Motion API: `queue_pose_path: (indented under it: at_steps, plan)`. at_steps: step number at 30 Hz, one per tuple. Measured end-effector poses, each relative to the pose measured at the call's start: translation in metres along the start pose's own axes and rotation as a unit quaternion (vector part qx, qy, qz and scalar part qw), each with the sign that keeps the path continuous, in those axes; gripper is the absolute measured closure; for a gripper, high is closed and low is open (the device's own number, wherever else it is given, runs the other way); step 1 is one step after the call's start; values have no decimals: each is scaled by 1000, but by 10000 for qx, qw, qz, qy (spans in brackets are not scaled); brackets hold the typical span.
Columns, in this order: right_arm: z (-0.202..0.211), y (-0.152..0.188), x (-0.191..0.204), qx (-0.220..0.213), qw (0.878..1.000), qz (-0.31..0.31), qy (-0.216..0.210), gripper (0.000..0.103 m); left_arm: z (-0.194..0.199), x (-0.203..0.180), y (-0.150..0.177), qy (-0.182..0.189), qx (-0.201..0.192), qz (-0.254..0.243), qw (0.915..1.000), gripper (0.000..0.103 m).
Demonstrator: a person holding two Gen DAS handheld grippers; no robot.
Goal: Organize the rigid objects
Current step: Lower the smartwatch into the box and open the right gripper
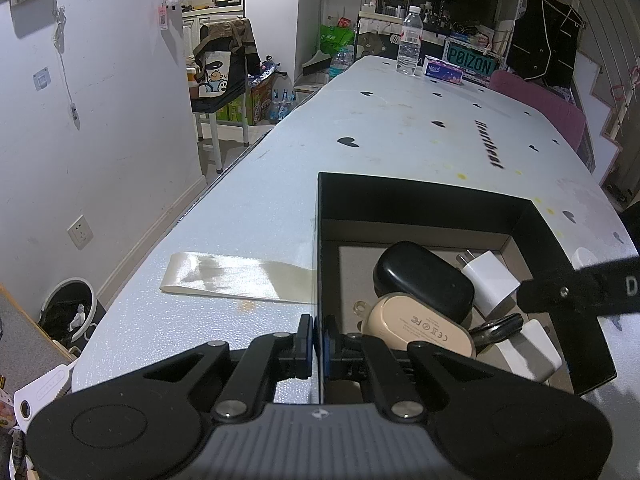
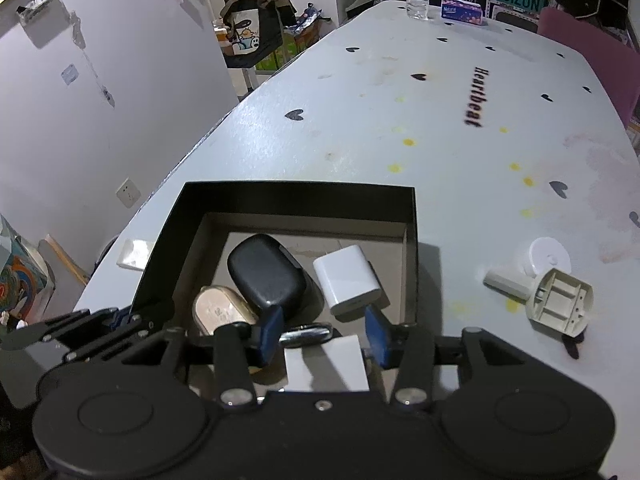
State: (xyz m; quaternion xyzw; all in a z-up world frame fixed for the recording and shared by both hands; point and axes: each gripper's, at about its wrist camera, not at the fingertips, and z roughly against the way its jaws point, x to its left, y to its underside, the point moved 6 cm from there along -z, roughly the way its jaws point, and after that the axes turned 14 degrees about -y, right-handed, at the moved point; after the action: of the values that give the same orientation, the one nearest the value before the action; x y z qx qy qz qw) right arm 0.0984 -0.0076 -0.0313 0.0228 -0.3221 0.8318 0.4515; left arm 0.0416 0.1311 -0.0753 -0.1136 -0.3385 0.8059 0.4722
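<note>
At the near left edge of the tabletop (image 2: 400, 92): black box (image 2: 296, 200).
Left gripper (image 1: 318, 338): clenched on the box's left wall.
Right gripper (image 2: 324, 336): released above the box, white charger (image 2: 326, 364) between its jaws, not pressed.
Inside the box: black case (image 2: 266, 272), beige case (image 2: 218, 310), second white charger (image 2: 346, 280).

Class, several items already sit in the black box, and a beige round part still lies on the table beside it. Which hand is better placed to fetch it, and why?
Probably the right. The right gripper stands open above the black box, on the side where the beige round part lies. The left gripper is shut on the box's opposite wall, steadying it.
</note>
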Motion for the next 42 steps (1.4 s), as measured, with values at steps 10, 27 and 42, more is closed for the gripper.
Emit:
queue_pose_path:
  at_steps: [10,27,42]
  plan:
    - [-19,21,10,468,9968,624,193,81,0,1,0,0,0,2,10000,99]
    - [-16,-2,2,71,9996,254,97,82,0,1,0,2,0,1,10000,99]
    - [50,18,-4,-475,9982,326,177,20,0,0,0,0,-2,1,10000,99]
